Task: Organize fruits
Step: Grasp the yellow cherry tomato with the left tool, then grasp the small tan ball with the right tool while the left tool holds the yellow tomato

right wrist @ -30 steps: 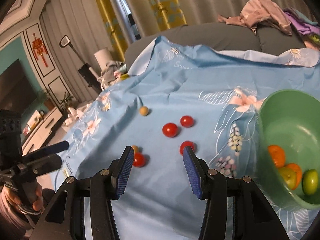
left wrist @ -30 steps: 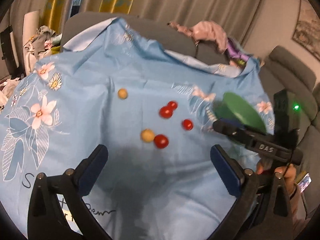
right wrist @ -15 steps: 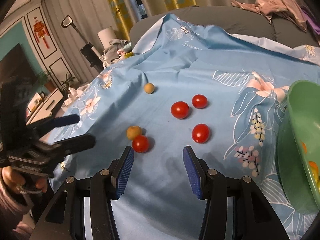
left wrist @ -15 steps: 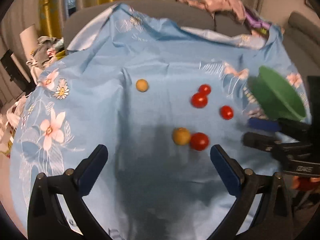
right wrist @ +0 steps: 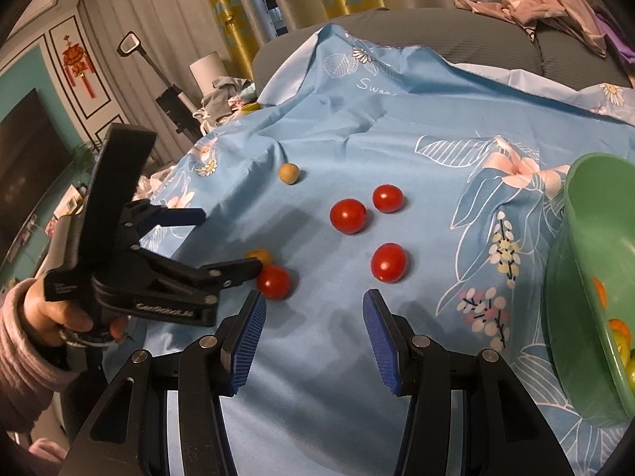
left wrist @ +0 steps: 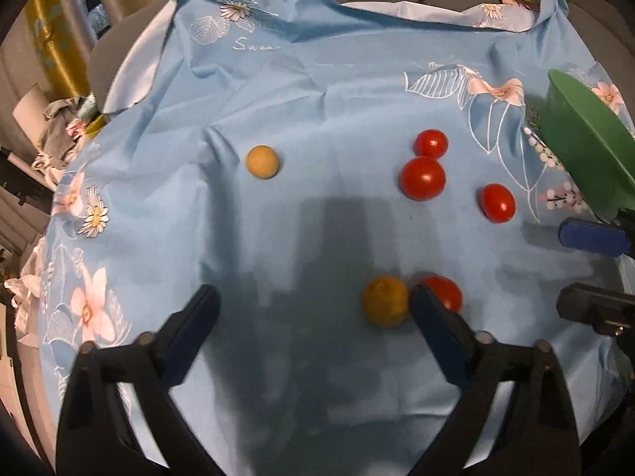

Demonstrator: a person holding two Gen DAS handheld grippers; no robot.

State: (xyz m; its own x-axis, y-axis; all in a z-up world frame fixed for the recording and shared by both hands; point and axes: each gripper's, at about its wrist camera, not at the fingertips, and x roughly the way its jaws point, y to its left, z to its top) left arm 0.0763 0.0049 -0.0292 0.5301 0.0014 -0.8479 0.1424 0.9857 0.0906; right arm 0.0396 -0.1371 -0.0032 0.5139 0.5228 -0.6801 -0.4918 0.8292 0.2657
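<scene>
Fingers spread wide on the left gripper (left wrist: 313,309), nothing held, and its right-hand finger (left wrist: 436,329) sits just in front of the nearest red tomato (left wrist: 446,291), half hiding it. Over on the right gripper (right wrist: 313,335), both blue ribbed fingers (right wrist: 381,341) are parted as well, gripping nothing and hovering above bare cloth.

Biggest thing out here is the blue floral cloth (left wrist: 317,91), draped across the worktop and up over the grey sofa (right wrist: 456,35) behind. Next, the green bowl (right wrist: 595,230) at the right edge, tilted, with orange and yellow-green fruit (right wrist: 619,333) showing inside it.

From the right wrist view the left gripper (right wrist: 230,244) reaches in from the left, held by a hand (right wrist: 59,313) in a pink sleeve, its lower finger tip right beside the nearest red tomato (right wrist: 274,281) and the dull yellow fruit (right wrist: 260,256).

Now the small stuff on the cloth: a pair of red tomatoes (left wrist: 422,178) touching or nearly so, the smaller one (left wrist: 431,143) behind, then a lone red tomato (left wrist: 498,203) closer to the bowl (left wrist: 583,142). That dull yellow fruit (left wrist: 385,300) lies between the left gripper's fingers, tight against its right one. A pale yellow fruit (left wrist: 262,162) rests well apart, far left.
</scene>
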